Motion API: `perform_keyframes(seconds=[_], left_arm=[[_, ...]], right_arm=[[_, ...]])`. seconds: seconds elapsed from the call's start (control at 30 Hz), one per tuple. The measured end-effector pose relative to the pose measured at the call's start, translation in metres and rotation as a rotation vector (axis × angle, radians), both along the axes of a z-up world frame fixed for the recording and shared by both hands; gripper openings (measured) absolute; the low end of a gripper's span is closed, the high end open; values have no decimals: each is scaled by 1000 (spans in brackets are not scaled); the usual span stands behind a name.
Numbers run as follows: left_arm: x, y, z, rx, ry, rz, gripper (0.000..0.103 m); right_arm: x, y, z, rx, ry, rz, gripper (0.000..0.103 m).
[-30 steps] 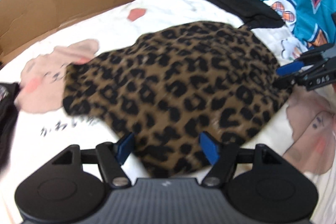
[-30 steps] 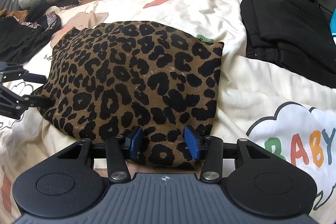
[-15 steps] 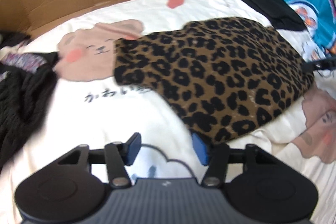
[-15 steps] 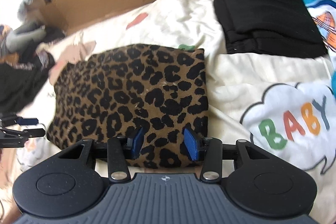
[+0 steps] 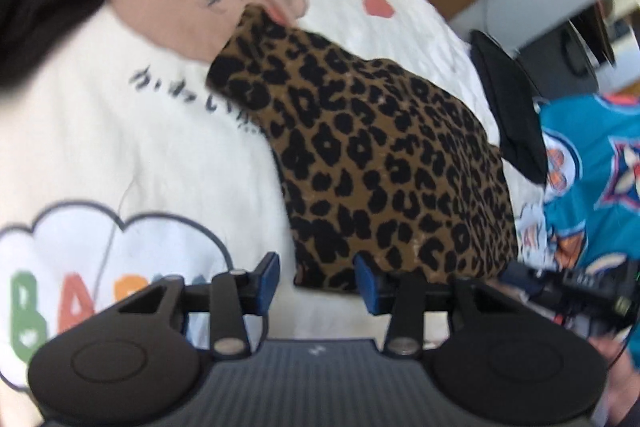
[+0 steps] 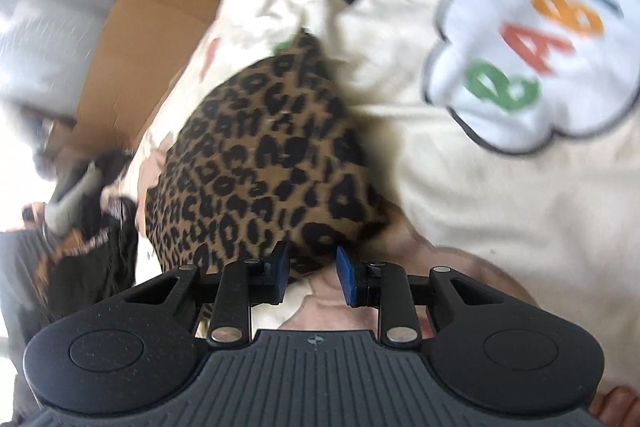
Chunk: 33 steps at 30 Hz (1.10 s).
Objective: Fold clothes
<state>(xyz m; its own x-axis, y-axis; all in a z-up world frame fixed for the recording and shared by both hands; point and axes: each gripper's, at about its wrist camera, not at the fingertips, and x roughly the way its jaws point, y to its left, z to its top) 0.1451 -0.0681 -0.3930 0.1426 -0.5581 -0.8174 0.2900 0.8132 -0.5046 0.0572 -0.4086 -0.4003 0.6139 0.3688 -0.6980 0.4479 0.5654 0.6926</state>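
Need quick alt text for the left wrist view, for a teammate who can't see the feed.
A folded leopard-print garment lies on a cream cartoon-print bedspread, its near edge just ahead of the open left tool, which holds nothing. The picture is motion-blurred; black clothing and a teal patterned fabric lie to the right.

Cloud print, right wrist view: we read "BABY" (image 6: 536, 39) in green, red, orange and grey letters on the cream bedspread (image 6: 500, 207).
Cloud print, left wrist view: we read only "BA" (image 5: 52, 301); the rest is hidden.
Dark handwritten characters (image 5: 176, 87) on the bedspread: too blurred for us to read.
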Motion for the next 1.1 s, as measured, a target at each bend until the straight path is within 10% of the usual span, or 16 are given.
perform_keyframes(seconds=[0.27, 0.33, 0.57, 0.8, 1.1], left_arm=[[2, 10, -19, -72, 116, 100, 44], [3, 12, -24, -90, 136, 127, 44], [8, 15, -43, -194, 229, 189, 43], [9, 22, -58, -299, 274, 257, 38], [7, 20, -66, -393, 271, 217, 40]], right_arm=[[-13, -16, -31, 220, -17, -181, 33], [-13, -16, -31, 235, -18, -193, 14], [-11, -16, -15, 212, -75, -172, 8], [-9, -15, -29, 230, -41, -188, 37], [-7, -17, -43, 296, -68, -254, 35]])
